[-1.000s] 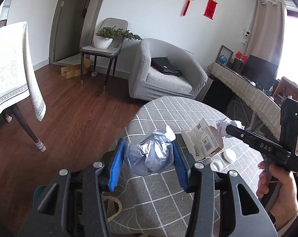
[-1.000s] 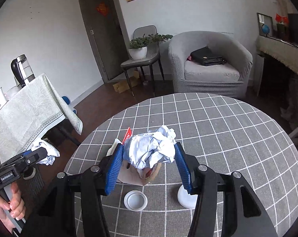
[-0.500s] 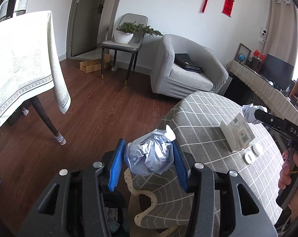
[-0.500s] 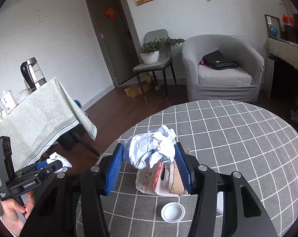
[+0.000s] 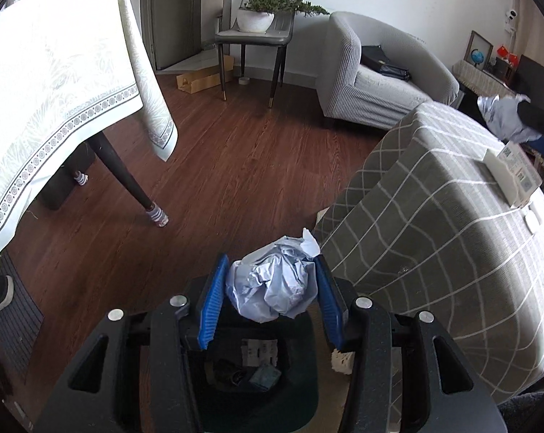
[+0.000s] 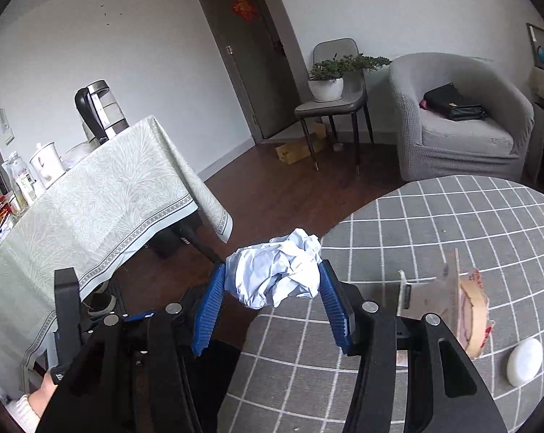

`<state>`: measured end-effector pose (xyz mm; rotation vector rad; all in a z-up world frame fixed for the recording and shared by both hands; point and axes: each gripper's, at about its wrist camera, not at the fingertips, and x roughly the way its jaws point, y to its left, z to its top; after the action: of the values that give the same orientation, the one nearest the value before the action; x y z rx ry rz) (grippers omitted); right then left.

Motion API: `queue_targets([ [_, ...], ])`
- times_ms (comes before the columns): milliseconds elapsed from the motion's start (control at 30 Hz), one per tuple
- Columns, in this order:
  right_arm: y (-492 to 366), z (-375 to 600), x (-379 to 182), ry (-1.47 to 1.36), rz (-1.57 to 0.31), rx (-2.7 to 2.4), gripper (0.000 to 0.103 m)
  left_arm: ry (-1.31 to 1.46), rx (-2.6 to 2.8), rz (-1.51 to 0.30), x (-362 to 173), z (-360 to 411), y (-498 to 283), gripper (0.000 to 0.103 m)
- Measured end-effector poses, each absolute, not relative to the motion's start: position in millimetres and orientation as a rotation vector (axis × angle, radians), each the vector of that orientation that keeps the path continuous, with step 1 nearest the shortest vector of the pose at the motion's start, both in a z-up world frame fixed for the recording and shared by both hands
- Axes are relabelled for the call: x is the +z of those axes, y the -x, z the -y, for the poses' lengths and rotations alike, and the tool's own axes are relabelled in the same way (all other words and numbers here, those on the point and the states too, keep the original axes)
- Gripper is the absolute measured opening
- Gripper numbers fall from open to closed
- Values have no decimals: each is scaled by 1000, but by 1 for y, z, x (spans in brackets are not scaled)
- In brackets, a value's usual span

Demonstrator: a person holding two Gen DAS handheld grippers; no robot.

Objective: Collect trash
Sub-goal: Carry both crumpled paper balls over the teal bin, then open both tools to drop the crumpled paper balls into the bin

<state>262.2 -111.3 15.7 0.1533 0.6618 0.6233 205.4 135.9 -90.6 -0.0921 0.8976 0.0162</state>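
Observation:
My left gripper (image 5: 270,294) is shut on a crumpled pale blue paper ball (image 5: 273,287) and holds it over the dark green trash bin (image 5: 300,393) on the floor beside the round table; the bin holds some scraps. My right gripper (image 6: 272,288) is shut on a second crumpled pale paper ball (image 6: 275,276) at the table's left edge, above the floor. An opened carton (image 6: 468,310) stands on the grey checked tablecloth (image 6: 452,223), with a white lid (image 6: 524,361) next to it. The carton also shows in the left wrist view (image 5: 513,175).
A table with a pale patterned cloth (image 5: 55,83) stands left, a dark leg (image 5: 127,180) near the bin. A grey armchair (image 5: 376,79), a chair with a plant (image 5: 257,29) and a cardboard box (image 5: 203,79) stand beyond on the wood floor. A kettle (image 6: 100,112) sits on the side table.
My left gripper carried its paper ball off the round table, down over the bin. My right gripper moved left to the table edge with its ball, leaving the carton to its right.

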Motion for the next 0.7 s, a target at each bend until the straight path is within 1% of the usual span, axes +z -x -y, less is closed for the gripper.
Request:
queue_targets([
  [367,-264,50,4,-138,-715,719,53,33,54,-1080,-141,-166,-203,50],
  [700,-266,15,-15,-91,-771,756,53,-17,9,-1251,-181,-182,-193,50],
])
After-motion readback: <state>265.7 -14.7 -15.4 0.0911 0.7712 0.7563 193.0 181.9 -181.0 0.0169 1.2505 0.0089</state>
